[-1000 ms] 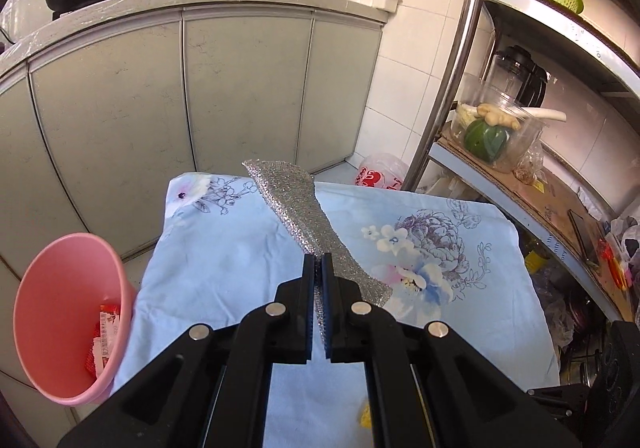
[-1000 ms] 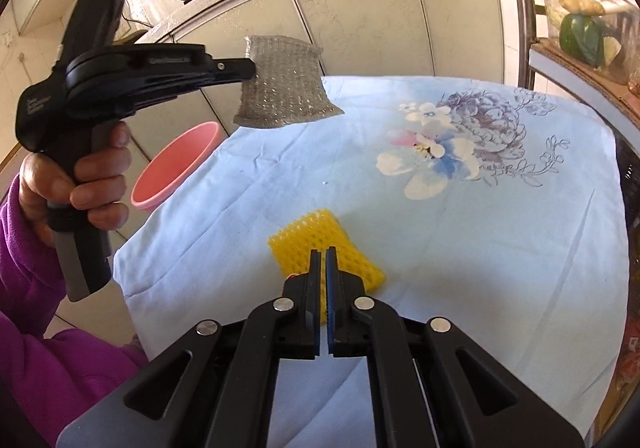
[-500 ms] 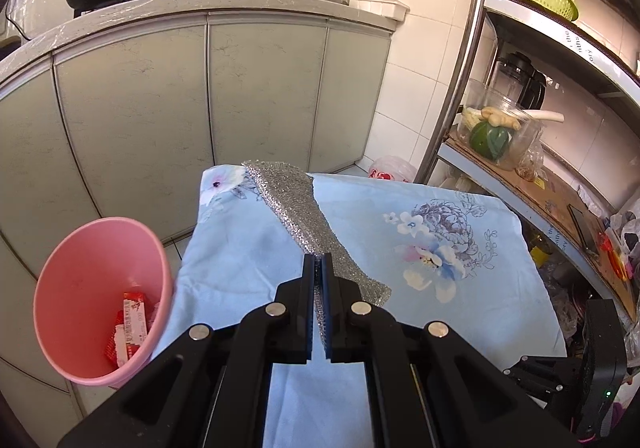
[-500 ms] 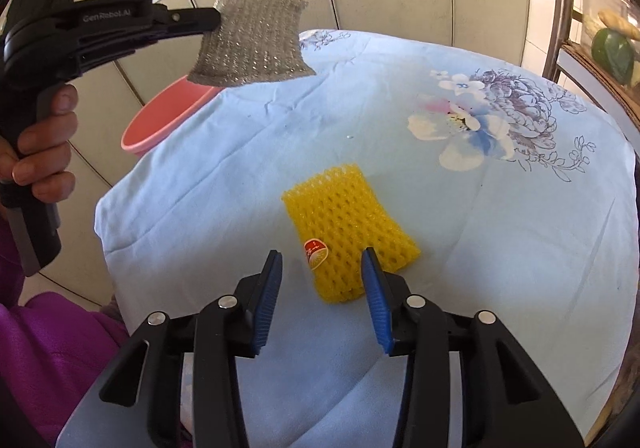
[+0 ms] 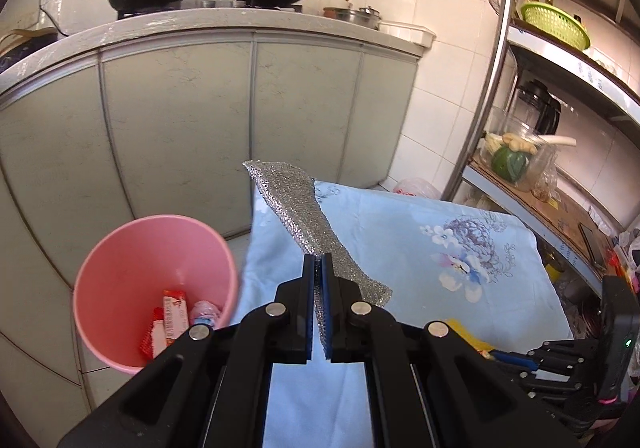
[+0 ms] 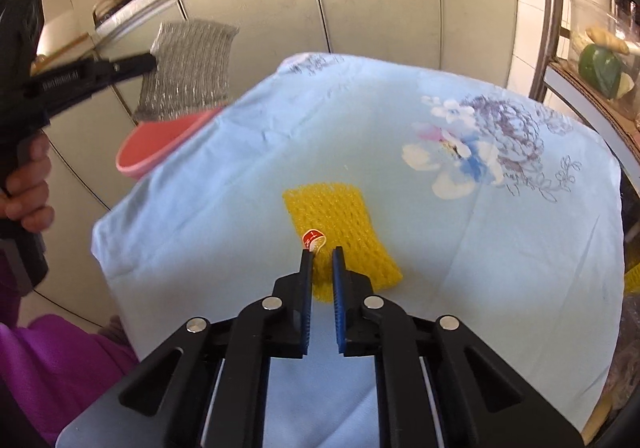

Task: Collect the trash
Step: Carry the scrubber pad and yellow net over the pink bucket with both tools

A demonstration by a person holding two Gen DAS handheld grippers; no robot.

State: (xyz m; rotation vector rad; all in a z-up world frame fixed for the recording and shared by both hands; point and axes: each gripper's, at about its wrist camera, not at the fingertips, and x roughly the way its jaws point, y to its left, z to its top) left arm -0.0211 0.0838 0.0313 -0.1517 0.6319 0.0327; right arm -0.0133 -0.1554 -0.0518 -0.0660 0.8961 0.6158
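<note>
While the left tool (image 5: pixel 318 268) stayed clamped on one end of the silver mesh pad (image 5: pixel 298 220), the pad stood out stiffly in the air, just beside the pink bin (image 5: pixel 152 248) and above its near rim in the right wrist view. It looked light and springy, holding its shape from a pinch at one edge.

The yellow foam net (image 6: pixel 340 224) lay flat on the blue floral cloth of the surface (image 6: pixel 500 248), near its front. Judged soft, airy and crushable; an edge pinch should lift it, the near edge by the red sticker (image 6: pixel 313 239) being closest.

The right tool (image 6: pixel 320 260) had just been closing, its jaws narrowed around that near edge. The pads seemed to press the foam, though the net's bulk hid the contact, so the grip was only probable.
</note>
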